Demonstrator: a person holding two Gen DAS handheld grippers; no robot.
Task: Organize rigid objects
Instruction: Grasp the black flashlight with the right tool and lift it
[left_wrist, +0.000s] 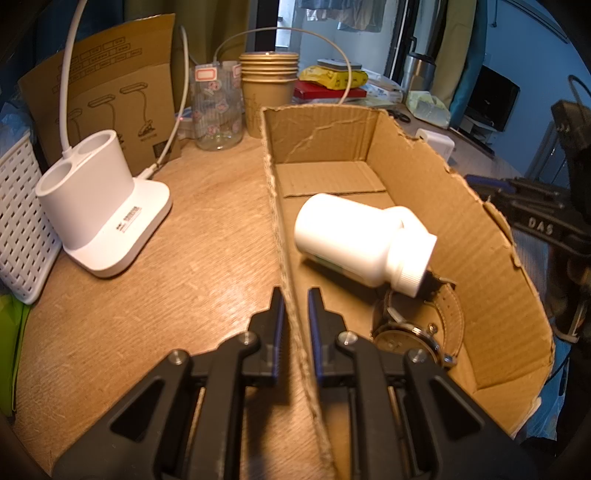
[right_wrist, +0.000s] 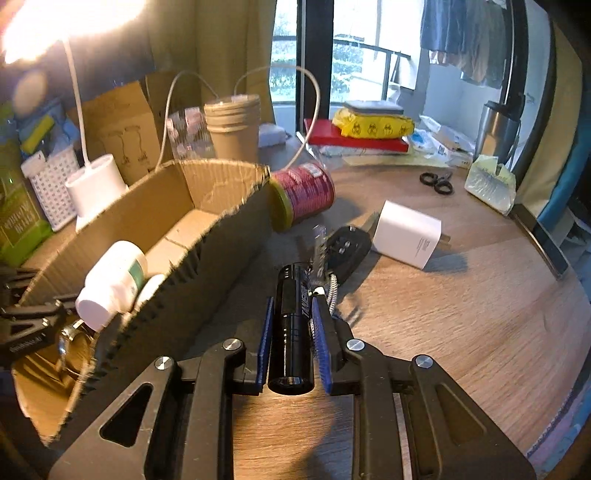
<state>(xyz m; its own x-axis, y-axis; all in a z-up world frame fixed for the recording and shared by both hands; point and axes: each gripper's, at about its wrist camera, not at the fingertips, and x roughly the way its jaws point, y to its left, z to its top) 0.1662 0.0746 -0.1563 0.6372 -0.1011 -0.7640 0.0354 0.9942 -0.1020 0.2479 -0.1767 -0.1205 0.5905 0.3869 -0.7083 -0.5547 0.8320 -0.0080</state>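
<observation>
So far we have the white bottle (left_wrist: 364, 240) and a watch (left_wrist: 417, 325) lying in the cardboard box (left_wrist: 461, 221), whose left wall our left gripper (left_wrist: 295, 295) pinches, while our right gripper (right_wrist: 291, 306) clamps the black flashlight (right_wrist: 291, 325) just right of the box, with the red can (right_wrist: 303, 195), key fob (right_wrist: 347, 247) and white charger (right_wrist: 406, 232) left on the table (right_wrist: 461, 314).

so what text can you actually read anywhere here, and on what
"DAS": on the right tool's black body, seen from the left wrist view.
Flashlight held in the right tool: white lettering, too angled to read.
White charger: fine print, too small.
Lamp base sticker: too small.
Red can label: blurred.
</observation>
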